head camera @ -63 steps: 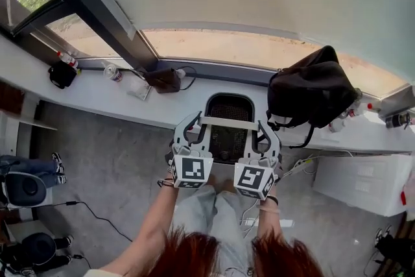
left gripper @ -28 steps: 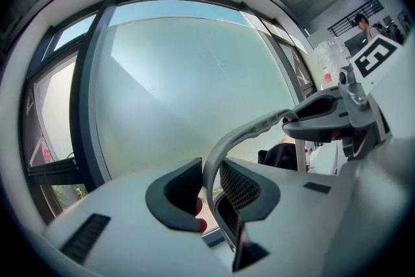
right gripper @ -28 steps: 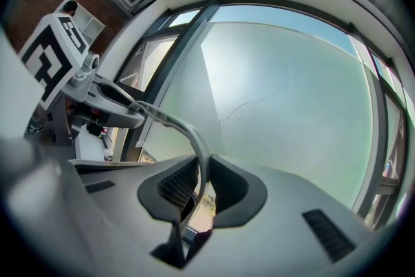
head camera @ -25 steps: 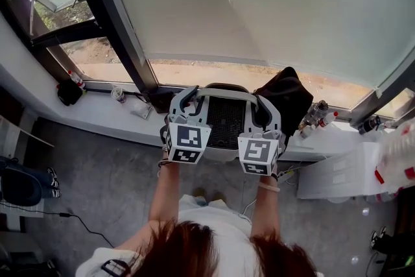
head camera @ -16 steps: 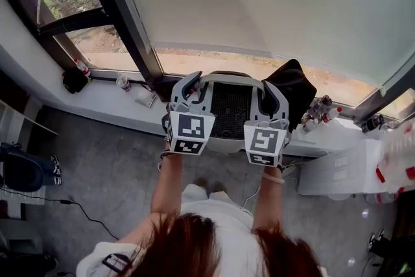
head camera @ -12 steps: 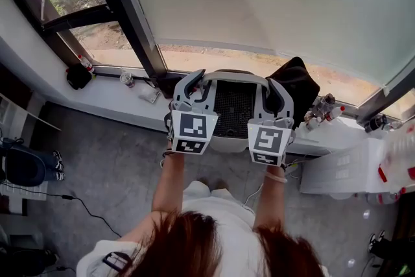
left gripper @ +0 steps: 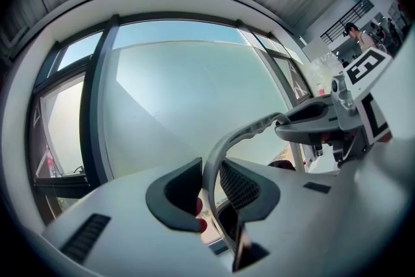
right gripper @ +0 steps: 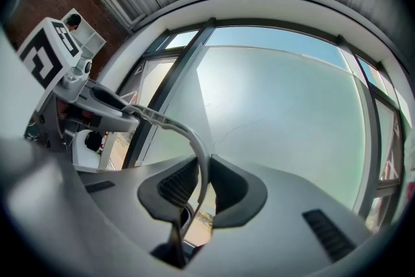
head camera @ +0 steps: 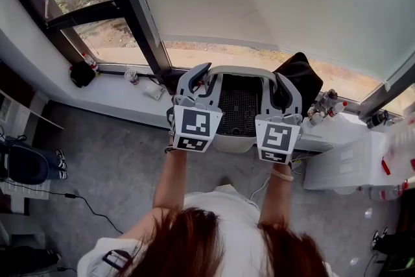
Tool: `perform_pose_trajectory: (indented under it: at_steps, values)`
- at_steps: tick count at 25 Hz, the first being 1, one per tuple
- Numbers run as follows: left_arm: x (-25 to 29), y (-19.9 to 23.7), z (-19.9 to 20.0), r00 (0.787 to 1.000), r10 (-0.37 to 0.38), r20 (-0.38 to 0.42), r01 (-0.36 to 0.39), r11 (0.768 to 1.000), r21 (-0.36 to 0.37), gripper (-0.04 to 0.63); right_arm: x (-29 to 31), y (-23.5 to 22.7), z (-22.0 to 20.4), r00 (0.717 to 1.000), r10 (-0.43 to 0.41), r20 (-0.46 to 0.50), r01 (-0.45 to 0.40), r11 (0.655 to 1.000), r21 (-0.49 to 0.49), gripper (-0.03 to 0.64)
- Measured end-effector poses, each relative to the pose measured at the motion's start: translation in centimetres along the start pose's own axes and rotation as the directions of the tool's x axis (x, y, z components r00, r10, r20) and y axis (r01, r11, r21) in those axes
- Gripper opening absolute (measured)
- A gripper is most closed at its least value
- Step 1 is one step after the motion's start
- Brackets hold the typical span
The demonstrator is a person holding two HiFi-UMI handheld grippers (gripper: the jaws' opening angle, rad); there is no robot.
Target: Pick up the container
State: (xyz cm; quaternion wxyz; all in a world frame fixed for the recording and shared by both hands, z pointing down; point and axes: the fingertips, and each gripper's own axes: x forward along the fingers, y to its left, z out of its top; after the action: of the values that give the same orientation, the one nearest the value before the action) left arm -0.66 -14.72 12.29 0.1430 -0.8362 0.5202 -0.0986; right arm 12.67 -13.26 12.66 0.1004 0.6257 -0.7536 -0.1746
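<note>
Container (head camera: pixel 237 138), a grey bin with a pale rim, is held up in the air in front of the window (head camera: pixel 272 3), over the sill (head camera: pixel 117 98) edge. Its inside shows black mesh, contents can't be made out. Left gripper (head camera: pixel 198 76) is clamped on the left side of the rim, with the jaws closed down onto the thin rim edge (left gripper: pixel 241 134) in the left gripper view. Right gripper (head camera: pixel 286 84) does the same on the right side, pinching the rim (right gripper: pixel 194 146). Black bag (head camera: pixel 303 76) sits just right of the container, with bottles (head camera: pixel 324 103) beyond it. Vs 2.5 s ago, the container was lower, below sill level near the floor; it's now raised with the same two-sided grip.
</note>
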Motion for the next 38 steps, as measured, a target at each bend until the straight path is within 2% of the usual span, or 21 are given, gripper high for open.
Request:
perform_pose_trajectory:
  at_steps: [16,26,38]
  values:
    - [-6.1,-0.4,-0.2,0.999,-0.041,0.012,0.041,0.999,0.020,0.094,-5.6,3.4,1.7,1.000,-0.018,-0.008,0.018,1.000,-0.016,0.071]
    - [-11.7,-0.9,-1.0,0.998,-0.061,0.008,0.061,0.998,0.001,0.094,-10.2,6.5,2.8,0.999,-0.033,-0.027,0.032,0.999,-0.010,0.072]
    - [-17.9,-2.1,0.2,0.996,-0.069,0.049,0.069,0.998,0.007,0.094,-16.1,8.5,4.6,0.999,-0.033,-0.017,0.033,0.999,-0.012,0.072]
